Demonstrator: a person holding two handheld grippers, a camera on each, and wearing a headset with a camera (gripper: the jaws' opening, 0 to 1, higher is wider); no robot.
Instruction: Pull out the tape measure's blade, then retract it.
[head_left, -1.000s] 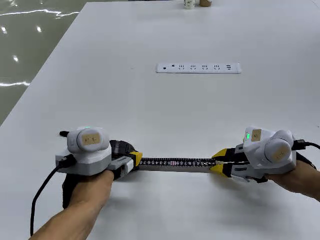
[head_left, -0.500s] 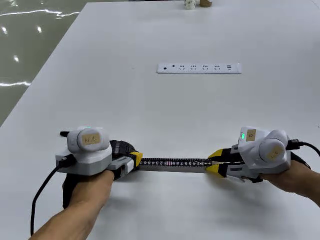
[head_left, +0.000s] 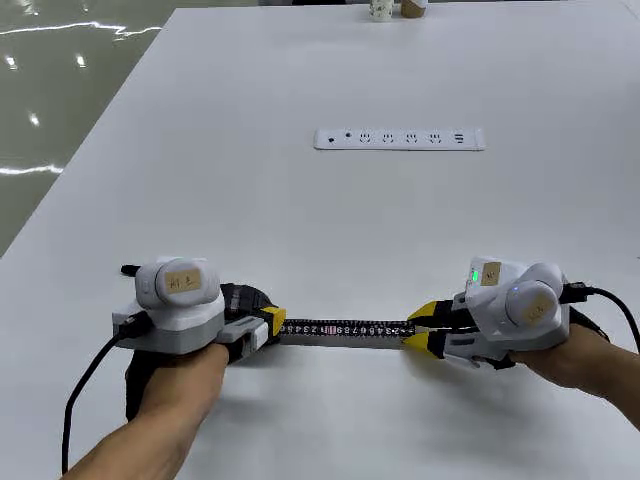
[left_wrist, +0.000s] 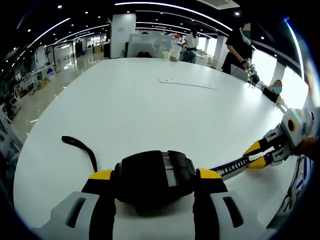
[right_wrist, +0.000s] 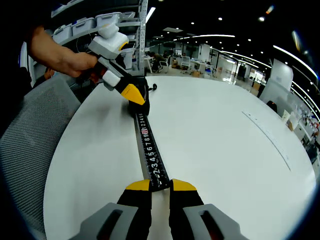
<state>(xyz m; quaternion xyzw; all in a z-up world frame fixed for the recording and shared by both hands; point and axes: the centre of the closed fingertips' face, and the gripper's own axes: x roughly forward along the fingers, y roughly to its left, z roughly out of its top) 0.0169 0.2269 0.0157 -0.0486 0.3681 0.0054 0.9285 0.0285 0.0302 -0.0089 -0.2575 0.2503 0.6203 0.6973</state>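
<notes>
A black tape measure case (left_wrist: 154, 172) sits on the white table, clamped between the yellow-tipped jaws of my left gripper (head_left: 268, 322). Its black blade (head_left: 345, 330) with white numbers runs right along the table to my right gripper (head_left: 418, 328), which is shut on the blade's end. In the right gripper view the blade (right_wrist: 149, 159) stretches from the pinching jaws of my right gripper (right_wrist: 160, 186) away to the case (right_wrist: 138, 95) held by the left gripper. The right gripper (left_wrist: 256, 155) appears at the right in the left gripper view.
A white power strip (head_left: 400, 139) lies further back on the table (head_left: 300, 220). The case's black wrist strap (left_wrist: 80, 146) trails on the table to the left. Two small containers (head_left: 392, 8) stand at the far edge. People stand beyond the table's end.
My right gripper has moved left toward the case, still holding the blade end, so the exposed blade is shorter. The left gripper and case stayed put.
</notes>
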